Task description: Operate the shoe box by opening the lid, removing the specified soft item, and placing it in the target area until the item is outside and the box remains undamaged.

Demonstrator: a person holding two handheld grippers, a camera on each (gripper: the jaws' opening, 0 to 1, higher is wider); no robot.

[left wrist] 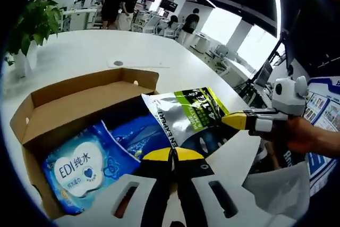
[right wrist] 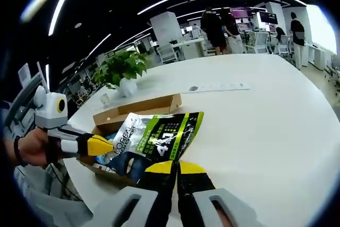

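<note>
- In the left gripper view, the brown shoe box [left wrist: 64, 104] sits open on the white table [left wrist: 95, 51], and its near end is cut off by the left tool [left wrist: 172, 158].
- The left tool's yellow-tipped jaws are pressed together at the low edge of a shiny silver, green and black packet [left wrist: 186, 112]. I cannot tell if they really pinch it.
- The packet lies over the box's right side. Its long way runs from the box out toward the right tool [left wrist: 234, 120], whose yellow tip touches the packet's far right end.
- A person's hand [left wrist: 311, 134] holds that right tool. Its jaws are too hard to make out here.
- This view looks down into the box: a blue pack with white writing [left wrist: 79, 171] and a darker blue pack [left wrist: 135, 134], partly hidden under the silver packet.
- In the right gripper view, the right tool [right wrist: 177, 167] has its jaws closed on the near edge of the packet [right wrist: 164, 131], which lifts up and away over the box [right wrist: 138, 106].
- Here the box shows just its side and flap; the inside is mostly hidden.
- The left tool [right wrist: 101, 144] comes in from the left, held by a hand [right wrist: 32, 147], with its tip at the packet's left end.
- A green plant in a white pot [right wrist: 123, 73] stands behind the box, and people stand far back in the room.
</note>
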